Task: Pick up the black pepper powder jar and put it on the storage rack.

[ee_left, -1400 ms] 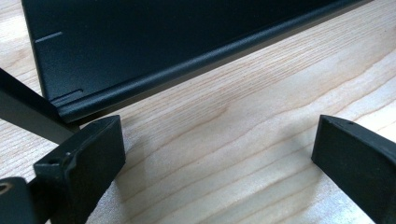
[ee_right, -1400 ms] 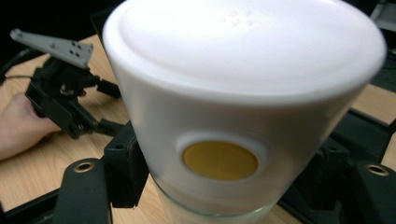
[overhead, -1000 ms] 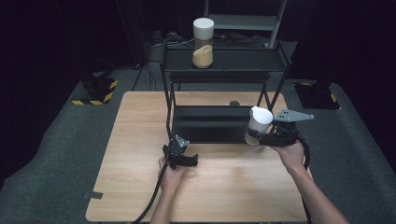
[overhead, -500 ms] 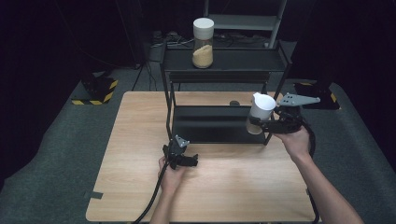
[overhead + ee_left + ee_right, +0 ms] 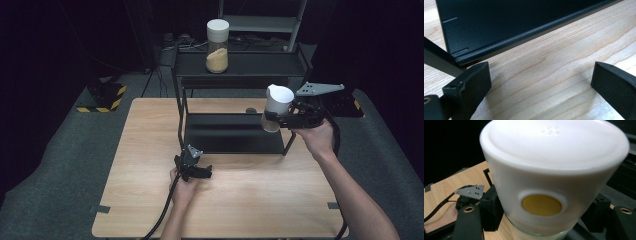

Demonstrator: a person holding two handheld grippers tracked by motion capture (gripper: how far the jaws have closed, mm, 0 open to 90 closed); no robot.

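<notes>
- Right claw (image 5: 278, 119) clenched on the clear glass jar with the tall white plastic lid (image 5: 274, 108), gripping the glass just under the lid.
- Jar held in the air, slightly tilted, above the right end of the black metal two-tier rack (image 5: 235, 135), near the far right corner of the pale wooden worktop (image 5: 150, 150).
- Probably smooth, stiff and breakable; likely fairly heavy with its pale filling.
- Best taken around the body, not the lid.
- Left claw (image 5: 539, 82) released, low over the worktop by the rack's front edge.

rack (image 5: 235, 135): on table (image 5: 140, 150), back | jar (image 5: 218, 46): on rack top | canister (image 5: 276, 107): right of rack
</notes>
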